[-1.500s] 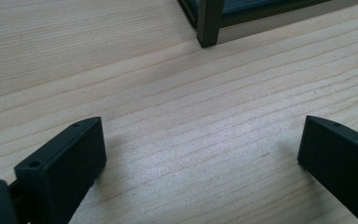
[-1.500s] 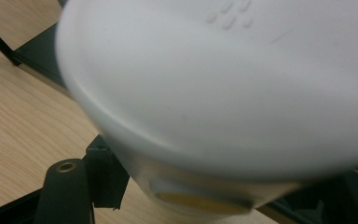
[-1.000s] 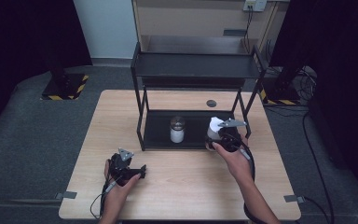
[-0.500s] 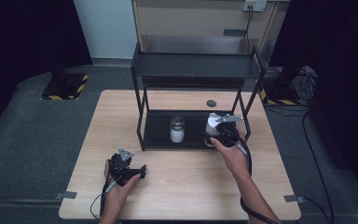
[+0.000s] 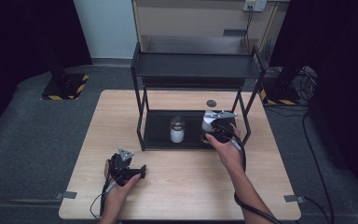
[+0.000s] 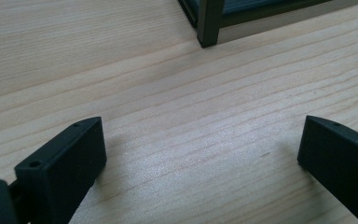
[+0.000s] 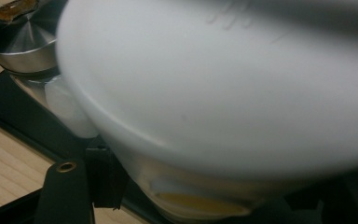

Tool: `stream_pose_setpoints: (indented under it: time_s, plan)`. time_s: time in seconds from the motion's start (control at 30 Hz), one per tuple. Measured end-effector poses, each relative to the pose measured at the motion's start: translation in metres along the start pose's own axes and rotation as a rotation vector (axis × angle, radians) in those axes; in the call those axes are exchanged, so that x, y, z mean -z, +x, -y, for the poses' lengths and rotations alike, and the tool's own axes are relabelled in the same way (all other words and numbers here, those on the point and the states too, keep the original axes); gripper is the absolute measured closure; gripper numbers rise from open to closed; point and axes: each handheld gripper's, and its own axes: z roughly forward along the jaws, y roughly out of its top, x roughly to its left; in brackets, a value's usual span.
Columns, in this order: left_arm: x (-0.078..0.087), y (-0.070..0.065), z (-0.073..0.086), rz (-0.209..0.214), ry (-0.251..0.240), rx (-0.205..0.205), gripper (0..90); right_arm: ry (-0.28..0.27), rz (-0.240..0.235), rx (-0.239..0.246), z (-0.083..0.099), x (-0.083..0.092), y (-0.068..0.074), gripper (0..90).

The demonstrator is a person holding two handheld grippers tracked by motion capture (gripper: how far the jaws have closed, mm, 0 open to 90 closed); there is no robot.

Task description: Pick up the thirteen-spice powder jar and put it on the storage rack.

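Wooden table (image 5: 186, 186), light grain, seen from above. Black two-tier shelf rack (image 5: 196, 70) stands at the table's 12 o'clock half, its lower tray resting on the tabletop.

Left gripper (image 5: 142, 171) sits low at about 7 o'clock on the table, held in the person's left hand (image 5: 116, 184), cable trailing off toward the near edge. In the left gripper view the jaws are spread wide, bare wood between them, nothing gripped. One foot of the rack (image 6: 209, 23) shows ahead at 12 o'clock in that view.

Right gripper (image 5: 214, 128) is at the front of the rack's lower tray, roughly 2 o'clock from table centre, held by the right hand (image 5: 226, 151). It is up against a white container (image 5: 208, 120) on the tray. In the right gripper view the white container (image 7: 223, 84) is very close and blurred; one jaw stands at its lower left side, the other is hidden, so I cannot tell for sure whether the jaws are clamped on it.

Glass jar (image 5: 177, 129) with metal lid, white contents, stands upright on the lower tray, just beside the white container at its 9 o'clock. The same jar (image 7: 23, 42) appears at 10 o'clock in the right gripper view.

Small dark round disc (image 5: 210, 103) lies on the tabletop behind the rack.
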Motion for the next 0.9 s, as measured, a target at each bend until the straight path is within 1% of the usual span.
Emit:
stream_pose_setpoints:
  time_s: [0.03, 0.17, 0.33, 0.5, 0.57, 0.9]
  plan:
    - [0.000, 0.000, 0.000, 0.000, 0.000, 0.000, 0.0, -0.001, 0.001, 0.004, 0.000, -0.001, 0.000, 31.1]
    - [0.000, 0.000, 0.000, 0.000, 0.000, 0.000, 0.0, 0.002, 0.003, -0.005, -0.001, -0.005, 0.000, 31.1]
    - [0.000, 0.000, 0.000, 0.000, 0.000, 0.000, 0.0, 0.017, 0.006, -0.004, 0.000, -0.010, -0.001, 31.1]
    - [0.000, 0.000, 0.000, 0.000, 0.000, 0.000, 0.0, 0.013, 0.005, -0.004, 0.002, -0.013, -0.002, 31.1]
    - [0.000, 0.000, 0.000, 0.000, 0.000, 0.000, 0.0, 0.015, 0.008, -0.008, 0.002, -0.014, -0.001, 31.1]
    - [0.000, 0.000, 0.000, 0.000, 0.000, 0.001, 0.0, 0.023, 0.014, 0.001, 0.003, -0.021, 0.002, 31.1]
